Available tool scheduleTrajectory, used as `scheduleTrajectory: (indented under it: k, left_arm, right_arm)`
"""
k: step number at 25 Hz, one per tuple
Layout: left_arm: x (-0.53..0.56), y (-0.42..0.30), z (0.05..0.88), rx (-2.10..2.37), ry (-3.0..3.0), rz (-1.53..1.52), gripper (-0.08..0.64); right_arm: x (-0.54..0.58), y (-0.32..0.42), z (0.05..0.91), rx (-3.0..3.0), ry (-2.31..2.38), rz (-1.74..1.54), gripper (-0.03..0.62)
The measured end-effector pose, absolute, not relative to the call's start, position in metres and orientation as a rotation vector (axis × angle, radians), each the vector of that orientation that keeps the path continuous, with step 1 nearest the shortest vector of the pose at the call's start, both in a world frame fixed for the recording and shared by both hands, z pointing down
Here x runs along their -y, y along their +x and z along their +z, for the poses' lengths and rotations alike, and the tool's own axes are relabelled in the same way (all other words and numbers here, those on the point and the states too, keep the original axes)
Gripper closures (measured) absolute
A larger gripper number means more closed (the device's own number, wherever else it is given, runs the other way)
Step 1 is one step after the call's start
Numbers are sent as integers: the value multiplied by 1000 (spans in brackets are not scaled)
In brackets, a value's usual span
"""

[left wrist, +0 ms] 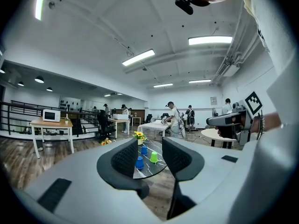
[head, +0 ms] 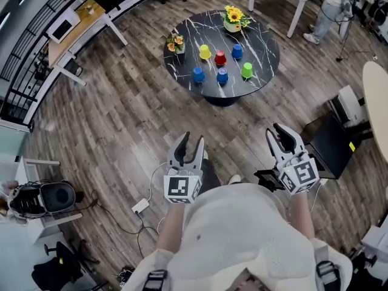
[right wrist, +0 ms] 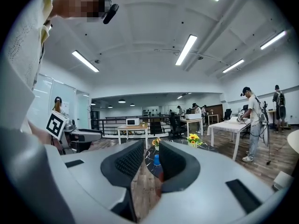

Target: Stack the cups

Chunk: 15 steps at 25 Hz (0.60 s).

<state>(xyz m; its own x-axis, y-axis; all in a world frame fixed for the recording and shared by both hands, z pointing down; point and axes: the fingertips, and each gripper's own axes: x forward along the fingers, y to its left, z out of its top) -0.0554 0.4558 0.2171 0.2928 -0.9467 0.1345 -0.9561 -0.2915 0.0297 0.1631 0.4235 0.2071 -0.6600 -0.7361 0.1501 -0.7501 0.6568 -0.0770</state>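
Observation:
Several small cups stand upside down on a round black marble table (head: 267, 44) far ahead of me: yellow (head: 205, 52), red (head: 220, 57), green (head: 247, 70) and three blue ones (head: 198, 74). Both grippers hang well short of the table, over the wooden floor. My left gripper (head: 191, 143) is open with nothing between its fingers. In the left gripper view the left gripper (left wrist: 149, 157) frames a blue cup (left wrist: 139, 163) and the green cup (left wrist: 153, 157) in the distance. My right gripper (head: 276, 132) is open and empty too. In the right gripper view the right gripper (right wrist: 150, 160) frames a blue cup (right wrist: 156, 159).
Two flower pots (head: 232, 18) (head: 176, 43) share the marble table. A black box (head: 330, 144) sits on the floor near my right gripper. A cable with a white adapter (head: 140, 206) lies at the lower left. A person (head: 330, 5) stands by a white table at the back right.

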Motion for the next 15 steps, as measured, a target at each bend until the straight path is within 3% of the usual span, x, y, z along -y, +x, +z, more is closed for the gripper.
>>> scheduleTrajectory:
  k: [15]
  left_arm:
    - [-304,-136,210,1668,2581,130,388]
  right_arm:
    - [-295,83,198,2685,1380,156,480]
